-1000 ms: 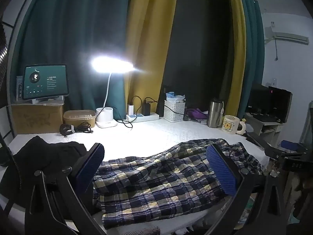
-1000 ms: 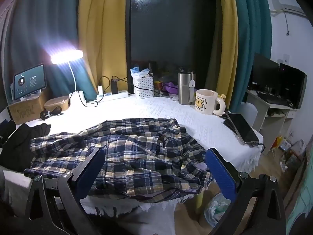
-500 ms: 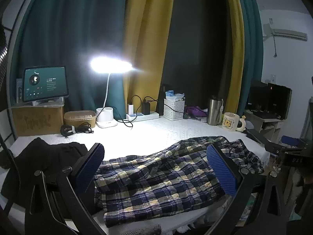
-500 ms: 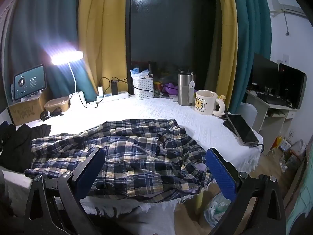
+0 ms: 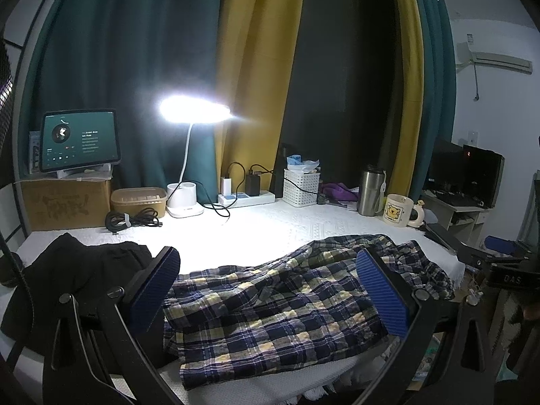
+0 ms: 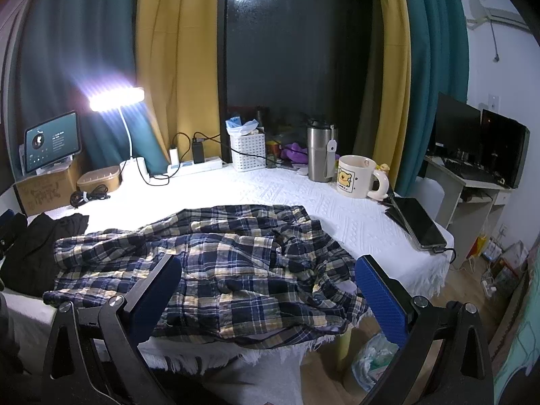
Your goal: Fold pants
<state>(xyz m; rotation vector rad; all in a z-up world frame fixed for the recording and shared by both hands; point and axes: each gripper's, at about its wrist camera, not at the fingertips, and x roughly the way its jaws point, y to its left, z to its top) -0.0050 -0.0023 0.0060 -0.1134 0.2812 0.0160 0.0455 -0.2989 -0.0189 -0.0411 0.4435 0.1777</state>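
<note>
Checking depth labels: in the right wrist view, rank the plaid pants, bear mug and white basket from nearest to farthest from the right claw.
1. Navy-and-yellow plaid pants: directly under the right claw.
2. Cream bear-print ceramic mug: right, mid-table.
3. White plastic slotted basket: centre, back edge.

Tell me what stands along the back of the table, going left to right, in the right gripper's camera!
Tablet → lamp → power strip → white basket → steel tumbler → bear mug.

left gripper (image 5: 268, 287): black frame, silver screws | fingers (image 5: 383, 292): blue ribbed pads | right gripper (image 6: 266, 292): same
</note>
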